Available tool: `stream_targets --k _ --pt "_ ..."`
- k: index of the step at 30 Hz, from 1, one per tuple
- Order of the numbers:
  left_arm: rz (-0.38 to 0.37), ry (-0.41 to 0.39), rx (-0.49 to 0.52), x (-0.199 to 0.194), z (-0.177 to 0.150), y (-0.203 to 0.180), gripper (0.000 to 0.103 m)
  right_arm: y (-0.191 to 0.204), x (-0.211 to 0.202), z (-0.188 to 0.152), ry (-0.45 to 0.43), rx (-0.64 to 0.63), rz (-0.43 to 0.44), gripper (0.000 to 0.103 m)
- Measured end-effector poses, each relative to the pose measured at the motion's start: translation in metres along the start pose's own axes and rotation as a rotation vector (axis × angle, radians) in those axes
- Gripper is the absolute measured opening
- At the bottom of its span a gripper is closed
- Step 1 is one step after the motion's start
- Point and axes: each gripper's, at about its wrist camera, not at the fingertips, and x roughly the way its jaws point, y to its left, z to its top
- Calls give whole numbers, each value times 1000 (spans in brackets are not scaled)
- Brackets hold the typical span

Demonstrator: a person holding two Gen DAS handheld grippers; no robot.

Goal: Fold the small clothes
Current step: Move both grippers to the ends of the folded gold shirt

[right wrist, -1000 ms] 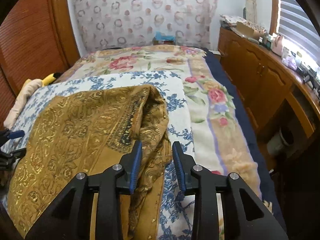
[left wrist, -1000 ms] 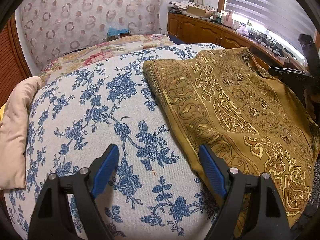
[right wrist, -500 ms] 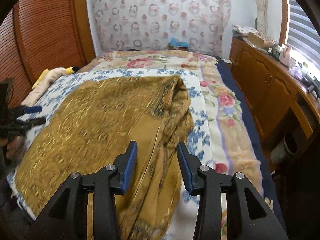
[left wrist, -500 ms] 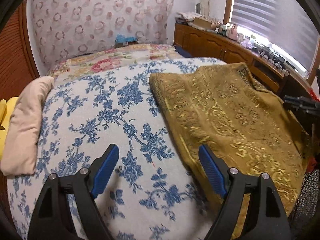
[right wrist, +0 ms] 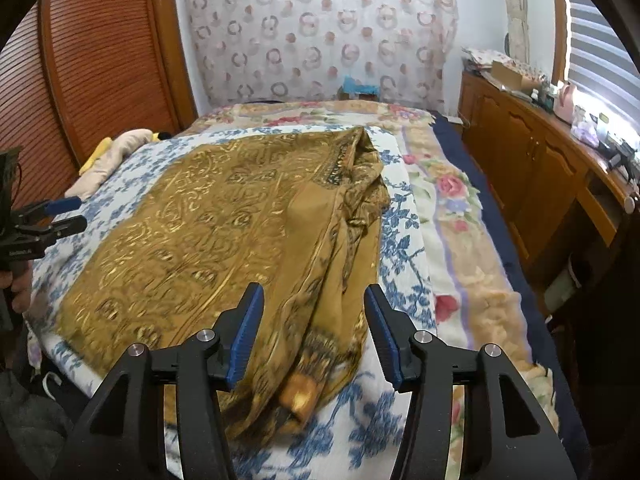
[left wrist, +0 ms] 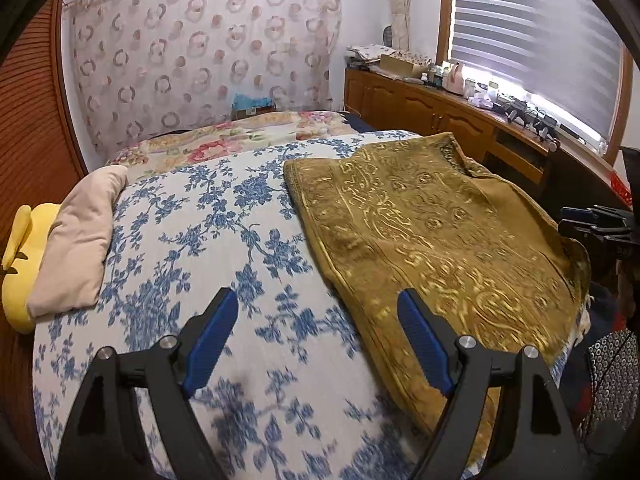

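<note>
Gold cloth (right wrist: 208,232) is lying lengthwise away from both grippers; right gripper (right wrist: 314,332), fingers wide, is hovering nearest its bunched edge; left gripper (left wrist: 316,336), also wide, is flanking the other side.

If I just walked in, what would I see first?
A shiny gold patterned cloth spread on the blue-flowered bedspread, bunched up along its right side. Both claws hang open above it, holding nothing: the right claw over the bunched edge, the left claw over the cloth's left edge. A beige pillow lies at the far left.
</note>
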Motion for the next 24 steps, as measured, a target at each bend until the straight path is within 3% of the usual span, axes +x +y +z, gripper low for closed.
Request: stream_targets --k 10,17,22,24 --pt "-33 23 12 -17 -29 -15 83 -4 -10 -20 18 52 5 56" --pt "-128 89 -6 -12 -56 -26 83 3 5 -27 67 43 1 59" --pt "-193 135 -30 -7 -69 -33 72 -1 17 -36 111 61 -10 61" --pt "-212 134 -25 -10 -71 -37 63 -4 17 -39 117 75 -8 62"
